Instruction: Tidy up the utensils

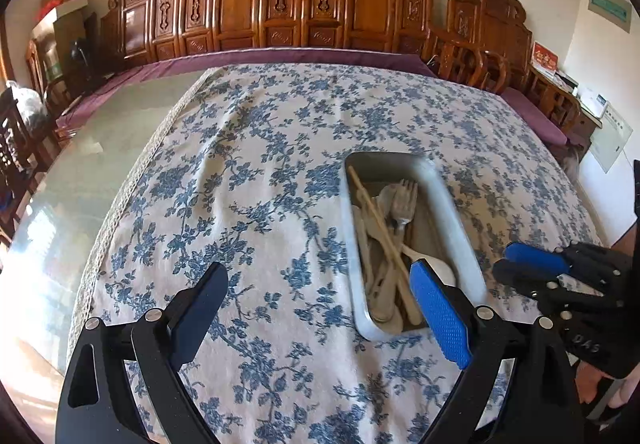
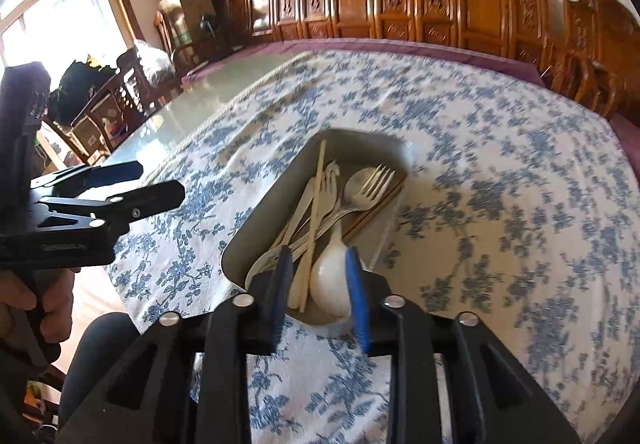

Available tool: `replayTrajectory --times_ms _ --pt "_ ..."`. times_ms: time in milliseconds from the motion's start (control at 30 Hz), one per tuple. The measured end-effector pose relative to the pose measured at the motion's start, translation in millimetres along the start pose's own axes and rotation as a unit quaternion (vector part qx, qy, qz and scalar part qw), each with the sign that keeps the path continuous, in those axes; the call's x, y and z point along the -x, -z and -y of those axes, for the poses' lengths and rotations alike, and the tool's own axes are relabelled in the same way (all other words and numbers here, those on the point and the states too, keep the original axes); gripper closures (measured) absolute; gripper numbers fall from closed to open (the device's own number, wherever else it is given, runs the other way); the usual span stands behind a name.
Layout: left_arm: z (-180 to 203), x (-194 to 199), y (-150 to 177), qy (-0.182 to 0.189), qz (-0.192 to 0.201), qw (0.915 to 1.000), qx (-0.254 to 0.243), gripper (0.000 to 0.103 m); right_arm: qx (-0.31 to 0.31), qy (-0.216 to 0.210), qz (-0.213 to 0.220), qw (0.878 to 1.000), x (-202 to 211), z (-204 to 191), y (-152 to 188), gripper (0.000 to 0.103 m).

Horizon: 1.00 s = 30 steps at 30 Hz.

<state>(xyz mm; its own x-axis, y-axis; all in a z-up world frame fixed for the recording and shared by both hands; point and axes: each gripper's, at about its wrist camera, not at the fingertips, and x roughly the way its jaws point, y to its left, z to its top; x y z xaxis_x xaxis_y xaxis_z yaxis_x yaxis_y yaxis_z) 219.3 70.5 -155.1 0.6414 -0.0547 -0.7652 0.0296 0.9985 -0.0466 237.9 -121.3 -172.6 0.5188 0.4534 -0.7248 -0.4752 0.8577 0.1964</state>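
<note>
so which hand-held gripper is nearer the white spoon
Right. The right hand-held gripper has its fingers either side of the white spoon in the tray; the left hand-held gripper hovers beside, over the tablecloth.

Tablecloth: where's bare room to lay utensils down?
Bare tablecloth runs left of the tray to the lace edge and beyond it toward the wooden chairs. Crowded: the tray's near end, flanked by left hand-held gripper and right hand-held gripper.

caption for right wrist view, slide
Right gripper open above a tray of mixed utensils on a floral tablecloth.
</note>
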Motion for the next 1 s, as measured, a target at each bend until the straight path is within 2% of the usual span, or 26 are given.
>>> replayTrajectory --times_ms 100,167,267,367,600,800,1000 --pt "8.7 14.0 2.0 0.006 0.011 0.9999 -0.002 0.014 -0.006 0.014 0.022 1.000 25.5 3.7 5.2 0.047" --pt "14.9 25.1 4.7 0.007 0.022 0.9997 -0.005 0.007 -0.012 0.029 0.036 0.999 41.9 6.6 10.6 0.026" --pt "21.5 38.3 9.2 0.012 0.034 0.9994 -0.001 0.007 -0.030 0.037 0.046 0.998 61.7 12.4 18.6 0.011" --pt "28.5 50.3 15.5 0.017 0.036 0.9992 0.001 0.007 -0.036 0.054 0.058 0.996 82.8 13.9 28.3 0.005" --pt "48.9 78.1 33.4 0.016 0.035 0.9989 -0.029 0.007 -0.055 0.095 0.064 0.992 117.4 14.5 44.7 0.002" --pt "58.5 101.8 36.5 0.009 0.036 0.9988 -0.033 0.007 -0.057 0.120 0.085 0.987 145.0 6.0 48.9 0.002" --pt "60.6 117.8 36.6 0.012 0.043 0.9987 -0.025 0.007 -0.065 0.130 0.087 0.986 161.4 0.1 53.1 0.002"
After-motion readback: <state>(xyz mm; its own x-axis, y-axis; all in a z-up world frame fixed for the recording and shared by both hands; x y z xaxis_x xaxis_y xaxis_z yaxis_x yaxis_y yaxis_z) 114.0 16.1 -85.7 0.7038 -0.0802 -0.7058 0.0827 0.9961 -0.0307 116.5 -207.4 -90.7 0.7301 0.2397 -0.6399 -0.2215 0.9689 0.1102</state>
